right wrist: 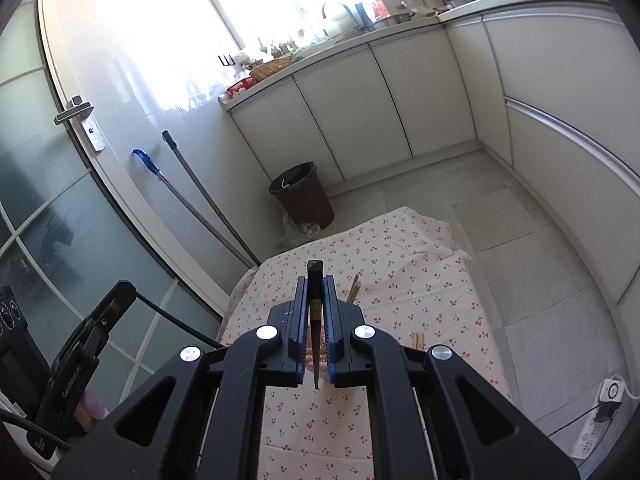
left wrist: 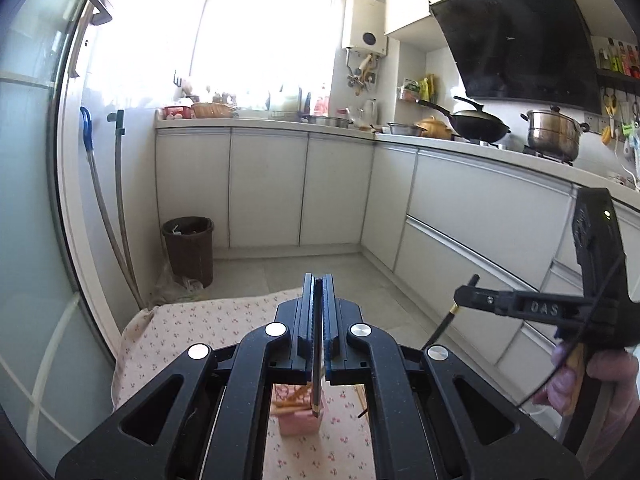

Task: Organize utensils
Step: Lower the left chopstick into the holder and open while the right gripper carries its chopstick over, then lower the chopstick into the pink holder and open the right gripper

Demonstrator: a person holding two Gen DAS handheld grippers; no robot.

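- Left tongs (left wrist: 319, 280): closed on a dark chopstick (left wrist: 317, 356), which runs lengthwise between the blue-edged pads, its lower tip hanging out behind them above the pink holder.
- Right tongs (right wrist: 316, 278): closed on a second dark chopstick (right wrist: 315, 320) with a gold band; its blunt end sticks out just past the fingertips and its pointed end hangs behind the pads. In the left wrist view the same right tongs (left wrist: 466, 292) show from the side, the chopstick slanting down out of them.
- Pink holder (left wrist: 298, 414): stands on the tabletop (right wrist: 400, 280), which is draped in a cherry-print cloth, directly below the left tongs; light wooden chopsticks (left wrist: 294, 400) lean inside it.
- More light wooden chopsticks (right wrist: 354, 288) lie on the cloth just right of the right tongs; whether they touch the holder cannot be told.
- A hand (left wrist: 588, 380) grips the handle of the right tongs, right of the pink holder.
- Brown waste bin (right wrist: 302, 194): on the floor beyond the far edge of the tabletop, near two mop handles (right wrist: 192, 184) that lean on the wall.
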